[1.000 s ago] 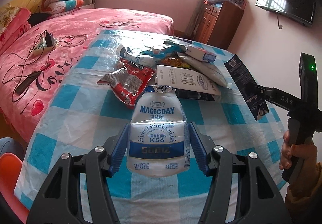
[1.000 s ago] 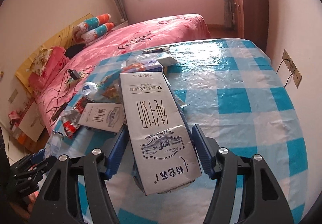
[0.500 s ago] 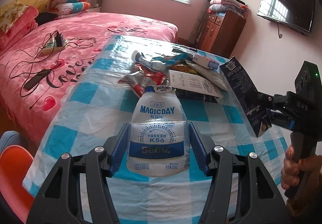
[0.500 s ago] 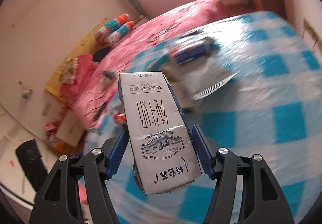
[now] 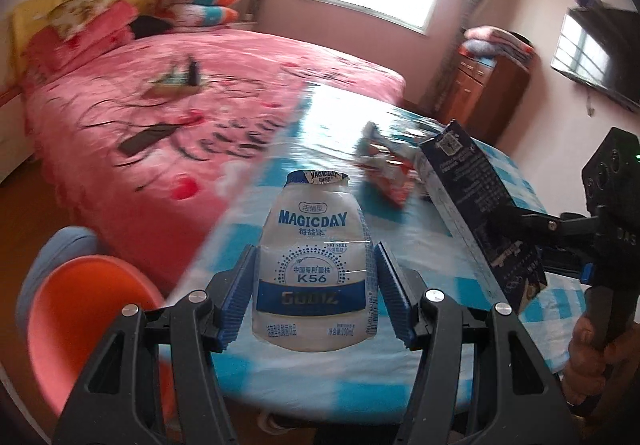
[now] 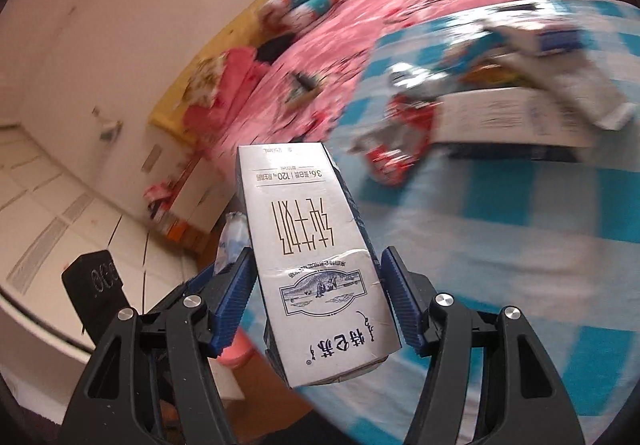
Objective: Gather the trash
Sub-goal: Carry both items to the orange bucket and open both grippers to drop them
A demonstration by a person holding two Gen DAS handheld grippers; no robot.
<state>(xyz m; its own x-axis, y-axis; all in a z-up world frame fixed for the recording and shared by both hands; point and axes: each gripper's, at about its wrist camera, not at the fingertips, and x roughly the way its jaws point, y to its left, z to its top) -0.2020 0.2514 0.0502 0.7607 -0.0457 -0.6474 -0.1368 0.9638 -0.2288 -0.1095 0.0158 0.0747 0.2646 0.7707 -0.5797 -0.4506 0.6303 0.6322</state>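
My left gripper (image 5: 314, 291) is shut on a white MAGICDAY yogurt bottle (image 5: 314, 265) with a blue band, held over the near edge of the table. My right gripper (image 6: 318, 295) is shut on a white and dark blue milk carton (image 6: 316, 269); the same carton (image 5: 478, 213) shows at the right of the left wrist view, with a hand below it. More trash lies on the blue-checked tablecloth (image 6: 520, 245): a red snack wrapper (image 6: 394, 149), a flat white carton (image 6: 504, 117) and several wrappers behind it. The left gripper (image 6: 224, 285) shows behind the carton in the right wrist view.
A pink bed (image 5: 208, 105) with cables and a power strip lies left of the table. An orange plastic stool (image 5: 84, 309) stands at the table's near left corner. A wooden cabinet (image 5: 484, 93) and a wall television (image 5: 596, 53) are at the far right. White floor tiles (image 6: 60, 205) show left.
Both grippers have drawn back and swung left from the trash pile toward the table's near edge, each keeping its item. The orange stool and the floor have come into view.
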